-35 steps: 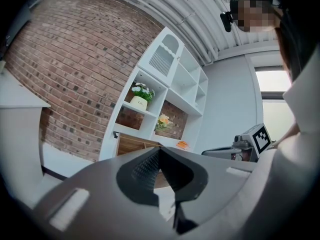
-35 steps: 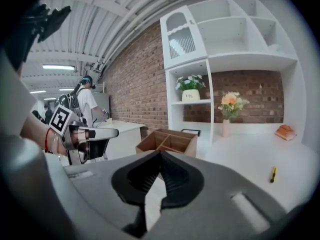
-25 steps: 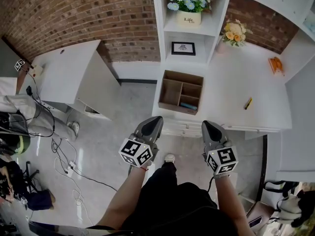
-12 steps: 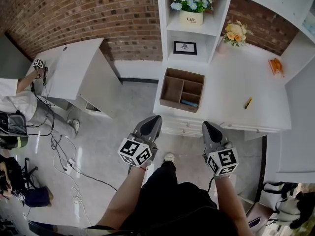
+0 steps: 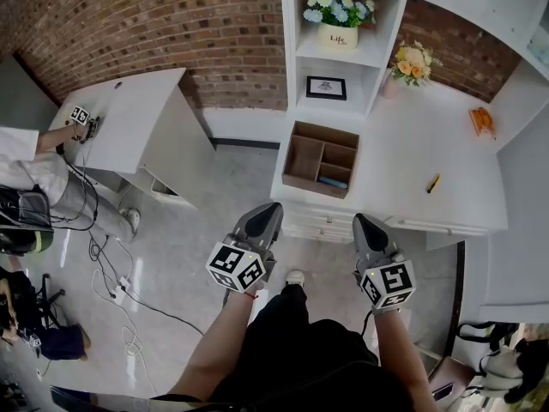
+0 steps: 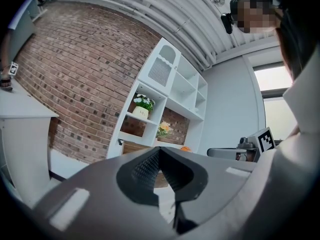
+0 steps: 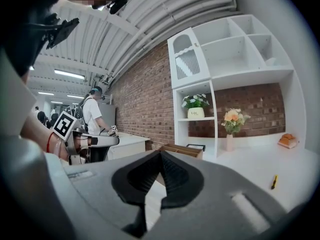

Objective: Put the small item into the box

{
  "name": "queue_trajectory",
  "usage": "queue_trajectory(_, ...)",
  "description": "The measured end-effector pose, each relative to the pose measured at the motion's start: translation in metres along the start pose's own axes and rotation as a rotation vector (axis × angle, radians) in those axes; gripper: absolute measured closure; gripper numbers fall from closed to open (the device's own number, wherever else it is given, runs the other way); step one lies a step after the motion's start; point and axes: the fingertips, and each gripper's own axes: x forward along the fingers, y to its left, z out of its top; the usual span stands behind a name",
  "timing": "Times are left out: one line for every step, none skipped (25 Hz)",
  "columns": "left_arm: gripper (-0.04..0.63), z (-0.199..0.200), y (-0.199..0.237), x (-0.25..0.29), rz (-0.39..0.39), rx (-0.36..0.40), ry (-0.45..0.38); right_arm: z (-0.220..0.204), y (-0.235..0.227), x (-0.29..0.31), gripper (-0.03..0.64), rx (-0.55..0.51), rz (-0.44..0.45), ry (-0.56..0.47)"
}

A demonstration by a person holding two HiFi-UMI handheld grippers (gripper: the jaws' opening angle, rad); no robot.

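Lying end-on right of the box [image 5: 319,160], the yellow item [image 5: 433,181] is nearer the right gripper [image 5: 361,221], which, like the left gripper [image 5: 272,208], is closed on nothing.

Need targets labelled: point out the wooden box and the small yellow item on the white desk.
wooden box [image 5: 313,187], head view, its near outer wall.
small yellow item [image 5: 433,182], head view, its middle.
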Motion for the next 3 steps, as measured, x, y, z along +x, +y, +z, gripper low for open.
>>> queue_trajectory(0.594, 0.0009, 0.0005, -0.0014, 0.001, -0.001, -0.001, 0.0005, 0.0019, 0.0000, 0.614, 0.001, 0.002, -0.001)
queue_trajectory(0.594, 0.0018, 0.0009, -0.0029, 0.002, -0.001, -0.002, 0.0011, 0.0038, 0.0000, 0.614, 0.001, 0.003, -0.002)
queue_trajectory(0.594, 0.0027, 0.0013, -0.0044, 0.004, -0.002, -0.004, 0.0017, 0.0058, 0.0000, 0.614, 0.001, 0.005, -0.002)
